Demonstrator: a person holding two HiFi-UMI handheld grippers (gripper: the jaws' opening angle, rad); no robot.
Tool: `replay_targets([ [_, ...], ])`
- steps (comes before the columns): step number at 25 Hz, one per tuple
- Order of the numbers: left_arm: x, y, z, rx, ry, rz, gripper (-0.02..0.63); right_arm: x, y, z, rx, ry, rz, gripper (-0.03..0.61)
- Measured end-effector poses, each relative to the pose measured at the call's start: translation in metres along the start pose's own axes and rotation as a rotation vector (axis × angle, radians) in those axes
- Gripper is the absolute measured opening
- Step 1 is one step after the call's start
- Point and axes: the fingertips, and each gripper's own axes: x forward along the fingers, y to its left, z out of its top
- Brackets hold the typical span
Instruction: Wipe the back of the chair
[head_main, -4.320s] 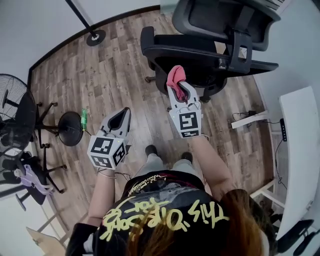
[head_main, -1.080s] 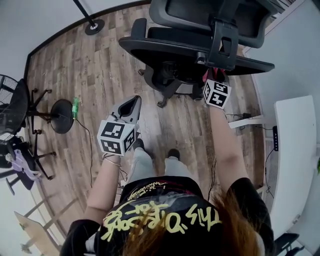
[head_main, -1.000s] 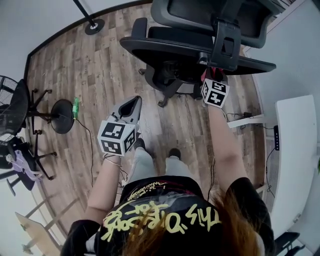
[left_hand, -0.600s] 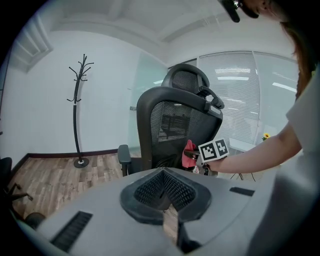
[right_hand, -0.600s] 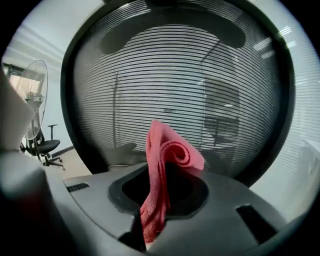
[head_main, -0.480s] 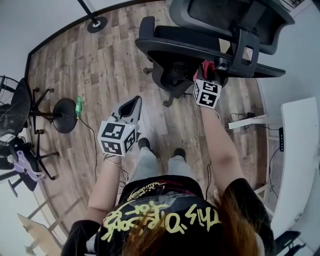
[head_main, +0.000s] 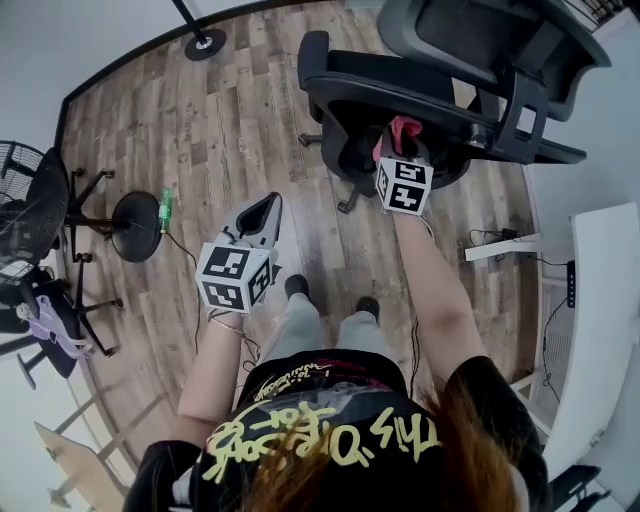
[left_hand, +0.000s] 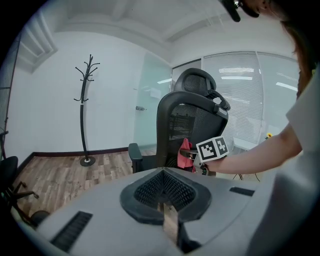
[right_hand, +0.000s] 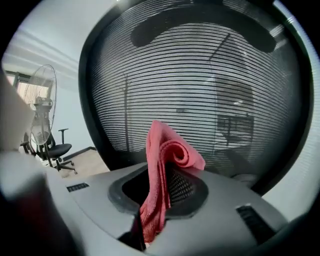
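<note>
pink folded microfibre cloth (right_hand: 167, 160) at the black mesh chair back (right_hand: 200, 85)

left gripper (left_hand: 165, 202) hangs near the body, jaws together, empty. right gripper (right_hand: 157, 192) pinches the cloth low by the mesh. wiping step, i judge; next, press on and sweep.

The cloth (right_hand: 162, 185) is showing pinkish red against the chair back (right_hand: 200, 90), whose black mesh is running in fine horizontal stripes inside a solid black frame. The left gripper (head_main: 265, 205) and the right gripper (head_main: 400, 148) are wearing pale grey shells and carrying cubes patterned in black-and-white squares. The floor (head_main: 230, 110) is showing mixed brown and grey wood planks. The shirt (head_main: 330, 395) is showing yellow lettering on black. A small green thing (head_main: 166, 209), perhaps a bottle, is lying by the black fan base (head_main: 138, 228).
</note>
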Motion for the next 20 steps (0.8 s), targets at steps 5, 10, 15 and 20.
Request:
replay_targets([
  [5,-0.008,0.012,0.0,-0.008,-0.007,0.012,-0.008,0.006,0.026,0.002,-0.031,0.0,0.041,0.06],
  [10,-0.013,0.022,-0.002,-0.003,-0.008,0.03,-0.006,0.008,0.046,0.003,-0.038,-0.004,0.078,0.06],
  [15,-0.019,0.028,-0.006,-0.014,-0.006,0.034,-0.008,0.011,0.069,0.008,-0.053,-0.006,0.118,0.06],
  [20,-0.021,0.032,-0.006,-0.02,-0.01,0.035,-0.006,0.011,0.078,0.007,-0.041,-0.009,0.124,0.06],
])
